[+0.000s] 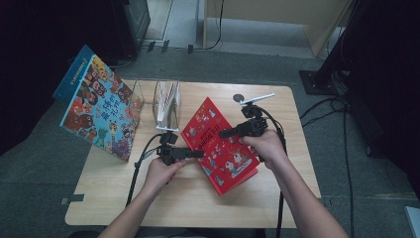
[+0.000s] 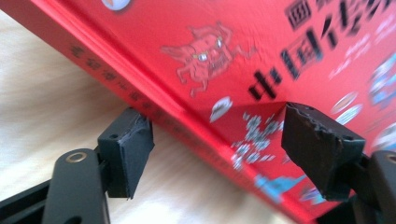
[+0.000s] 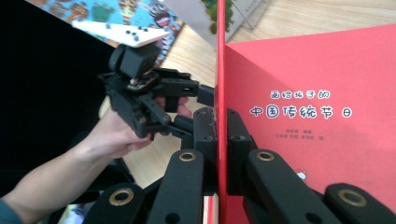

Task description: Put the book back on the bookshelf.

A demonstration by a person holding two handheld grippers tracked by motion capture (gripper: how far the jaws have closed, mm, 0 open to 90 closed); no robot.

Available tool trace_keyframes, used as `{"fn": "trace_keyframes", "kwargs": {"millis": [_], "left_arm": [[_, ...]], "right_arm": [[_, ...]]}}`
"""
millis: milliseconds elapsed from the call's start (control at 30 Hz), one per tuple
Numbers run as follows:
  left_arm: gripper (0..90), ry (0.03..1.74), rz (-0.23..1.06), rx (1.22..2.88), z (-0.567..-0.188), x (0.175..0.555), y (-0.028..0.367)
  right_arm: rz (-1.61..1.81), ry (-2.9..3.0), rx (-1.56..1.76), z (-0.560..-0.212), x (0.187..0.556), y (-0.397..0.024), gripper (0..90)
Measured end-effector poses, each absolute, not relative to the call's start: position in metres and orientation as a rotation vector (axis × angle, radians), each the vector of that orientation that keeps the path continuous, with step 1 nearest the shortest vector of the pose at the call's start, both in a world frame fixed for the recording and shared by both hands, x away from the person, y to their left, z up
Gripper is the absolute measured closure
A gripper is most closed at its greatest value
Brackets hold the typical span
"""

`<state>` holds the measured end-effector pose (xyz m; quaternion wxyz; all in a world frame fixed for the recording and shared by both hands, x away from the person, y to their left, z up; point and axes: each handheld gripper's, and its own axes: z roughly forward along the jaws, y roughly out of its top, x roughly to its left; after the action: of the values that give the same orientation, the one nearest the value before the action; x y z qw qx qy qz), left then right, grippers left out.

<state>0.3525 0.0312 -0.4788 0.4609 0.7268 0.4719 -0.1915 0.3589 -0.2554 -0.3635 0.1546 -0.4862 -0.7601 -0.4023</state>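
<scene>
Right gripper (image 3: 220, 128) pinches the red book's (image 1: 220, 144) cover, lifting it off the worktop (image 1: 277, 198); left gripper (image 2: 215, 140), fingers (image 2: 128, 156) spread clear, straddles its spine, seemingly to steady it.

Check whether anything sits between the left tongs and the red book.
Nothing visible does. The left tongs stand open, one pad on each side of the red book at its spine edge, with no other object between them.

Dim room, dark corners, soft overhead light, left gripper view blurred
</scene>
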Motion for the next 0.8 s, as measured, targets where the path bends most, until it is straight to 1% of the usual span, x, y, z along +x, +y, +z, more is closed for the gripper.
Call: {"fn": "trace_keyframes", "kwargs": {"millis": [67,167,233,300,400,467,533,567,633,733,800], "left_arm": [[23.8,1.147,-0.488,1.742,-0.475,0.353,0.032],[22.2,1.099,-0.439,1.731,-0.463,0.355,0.034],[24.5,1.069,-0.449,1.701,-0.455,0.354,0.036],[29.1,1.009,-0.389,1.738,-0.445,0.350,0.038],[36.7,0.952,-0.379,1.753,-0.439,0.346,0.043],[44.3,0.926,-0.394,1.730,-0.436,0.346,0.049],[50.9,0.874,-0.362,1.727,-0.430,0.343,0.055],[55.2,0.844,-0.349,1.737,-0.426,0.342,0.058],[65.4,0.763,-0.294,1.789,-0.416,0.337,0.061],[72.4,0.670,-0.221,1.876,-0.404,0.330,0.066],[74.0,0.644,-0.194,1.897,-0.400,0.328,0.068]], "right_arm": [[-1.199,-2.144,-1.373,-0.366,0.357,-0.261,88.0],[-1.261,-2.127,-1.327,-0.368,0.351,-0.267,88.6],[-1.299,-2.124,-1.273,-0.369,0.347,-0.272,88.9],[-1.329,-2.117,-1.220,-0.371,0.344,-0.276,89.0],[-1.380,-2.156,-1.122,-0.376,0.340,-0.280,89.0],[-1.419,-2.153,-1.075,-0.381,0.339,-0.283,88.8],[-1.459,-2.166,-1.016,-0.385,0.337,-0.284,88.4],[-1.474,-2.183,-0.985,-0.387,0.337,-0.284,86.0],[-1.448,-2.330,-0.965,-0.390,0.335,-0.281,76.1],[-1.375,-2.488,-0.904,-0.394,0.333,-0.272,68.0],[-1.389,-2.504,-0.895,-0.396,0.332,-0.268,64.8]]}}
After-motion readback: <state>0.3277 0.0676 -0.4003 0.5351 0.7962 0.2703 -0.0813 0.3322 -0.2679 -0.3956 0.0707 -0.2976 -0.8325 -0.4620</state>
